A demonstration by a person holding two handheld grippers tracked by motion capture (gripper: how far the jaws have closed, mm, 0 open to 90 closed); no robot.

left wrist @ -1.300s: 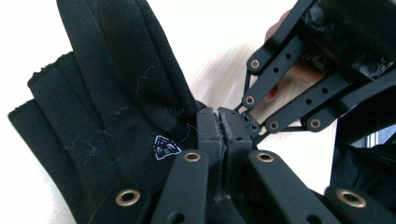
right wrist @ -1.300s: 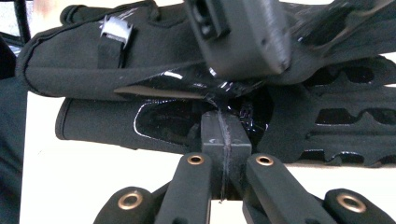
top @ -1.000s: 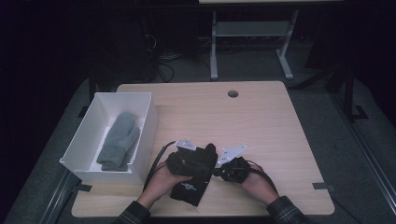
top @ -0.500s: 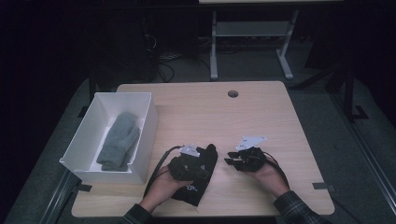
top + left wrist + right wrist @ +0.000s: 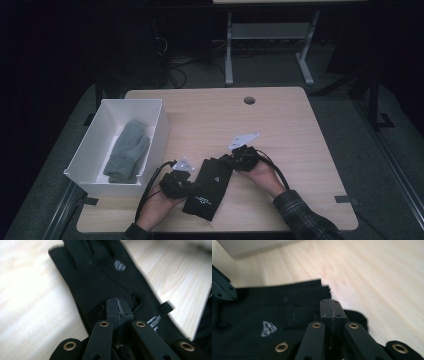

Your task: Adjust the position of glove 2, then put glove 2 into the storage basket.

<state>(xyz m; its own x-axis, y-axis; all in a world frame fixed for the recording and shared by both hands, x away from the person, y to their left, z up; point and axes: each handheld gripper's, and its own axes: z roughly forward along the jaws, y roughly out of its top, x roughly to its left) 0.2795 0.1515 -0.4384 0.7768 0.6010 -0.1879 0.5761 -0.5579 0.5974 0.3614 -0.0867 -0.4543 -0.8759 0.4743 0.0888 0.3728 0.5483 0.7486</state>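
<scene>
- Spreading across most of the high view is the pale wooden bench, with a small round hole near its far edge.
- At the bench's left edge stands a white box; a grey mitten lies inside it, flat on the bottom.
- A black glove lies flat on the bench near the front edge, between the two hands and just right of the box (a small pale logo shows on its back).
- The left hand-held gripper sits at the glove's left edge; in the left gripper view its jaws are pressed together over the glove, though whether fabric is pinched between them cannot be told.
- The right hand-held gripper sits at the glove's far end; in the right gripper view its jaws are likewise closed tight, above the dark fabric near its edge.
</scene>
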